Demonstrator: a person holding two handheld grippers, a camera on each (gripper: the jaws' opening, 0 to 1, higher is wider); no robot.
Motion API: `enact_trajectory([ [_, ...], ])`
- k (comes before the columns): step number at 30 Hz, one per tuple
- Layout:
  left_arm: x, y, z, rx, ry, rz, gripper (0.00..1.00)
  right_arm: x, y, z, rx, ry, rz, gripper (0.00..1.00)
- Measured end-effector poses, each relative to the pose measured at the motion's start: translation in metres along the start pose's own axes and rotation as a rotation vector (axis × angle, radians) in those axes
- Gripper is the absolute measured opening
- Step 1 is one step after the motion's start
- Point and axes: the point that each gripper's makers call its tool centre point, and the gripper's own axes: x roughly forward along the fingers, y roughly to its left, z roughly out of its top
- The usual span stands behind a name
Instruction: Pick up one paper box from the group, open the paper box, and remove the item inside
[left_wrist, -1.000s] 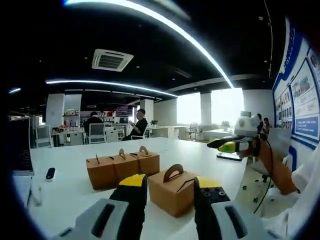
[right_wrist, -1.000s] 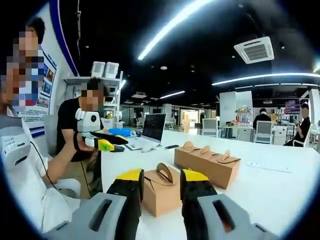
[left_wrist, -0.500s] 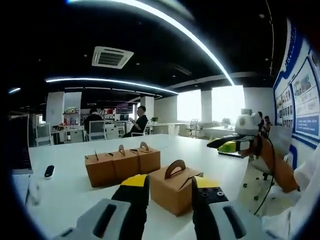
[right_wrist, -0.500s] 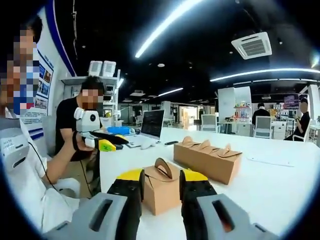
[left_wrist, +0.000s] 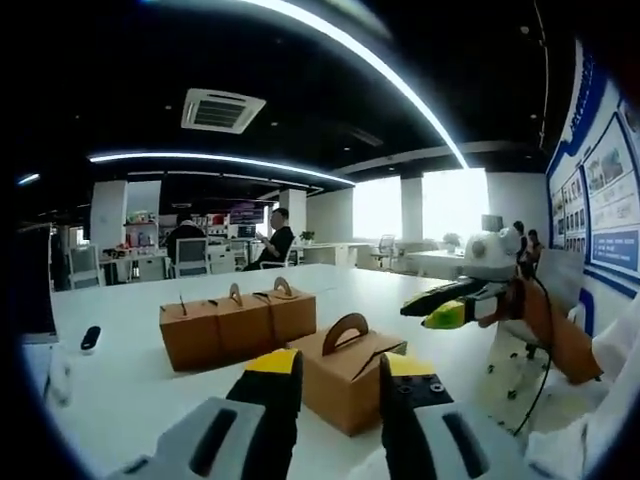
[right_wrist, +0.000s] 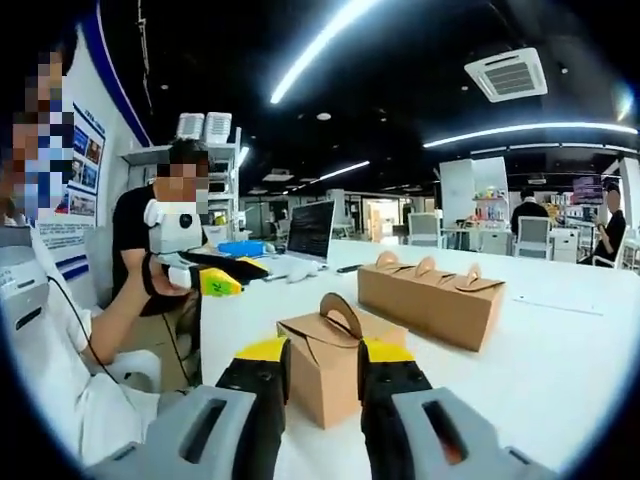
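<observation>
A single brown paper box (left_wrist: 341, 392) with an arched handle stands on the white table (left_wrist: 130, 385), apart from a row of three like boxes (left_wrist: 236, 324). My left gripper (left_wrist: 338, 363) is open, and the single box shows in the gap just ahead of its yellow-tipped jaws. In the right gripper view the same box (right_wrist: 322, 378) sits just beyond my open right gripper (right_wrist: 323, 352), with the row of boxes (right_wrist: 434, 301) behind it. Each gripper also appears in the other's view, held off to the side of the box: the right gripper (left_wrist: 447, 306) and the left gripper (right_wrist: 212, 276).
A laptop (right_wrist: 308, 232) and a small dark remote (left_wrist: 90, 338) lie on the table farther off. A seated person (right_wrist: 150, 245) is by the table's end, near the left gripper. More people sit at desks in the background.
Both cameras have sunk lower and come nearer, so the single box looks larger and higher between the jaws. In the left gripper view the right gripper has swung toward the box.
</observation>
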Motion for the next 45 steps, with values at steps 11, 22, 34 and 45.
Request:
enact_trajectory([
  [11, 0.019, -0.002, -0.016, 0.093, 0.048, 0.014, 0.32, 0.012, -0.008, -0.009, 0.040, -0.003, -0.042, 0.27],
  [22, 0.027, -0.004, -0.012, 0.338, 0.153, 0.044, 0.32, 0.016, -0.010, -0.010, 0.044, -0.005, -0.055, 0.27],
  [34, 0.030, -0.010, -0.003, 0.483, 0.257, 0.047, 0.29, 0.018, -0.007, -0.016, 0.020, 0.024, -0.058, 0.27],
  [45, 0.040, -0.023, -0.002, 0.594, 0.255, 0.086, 0.19, 0.020, -0.008, -0.022, -0.001, 0.048, -0.069, 0.27],
])
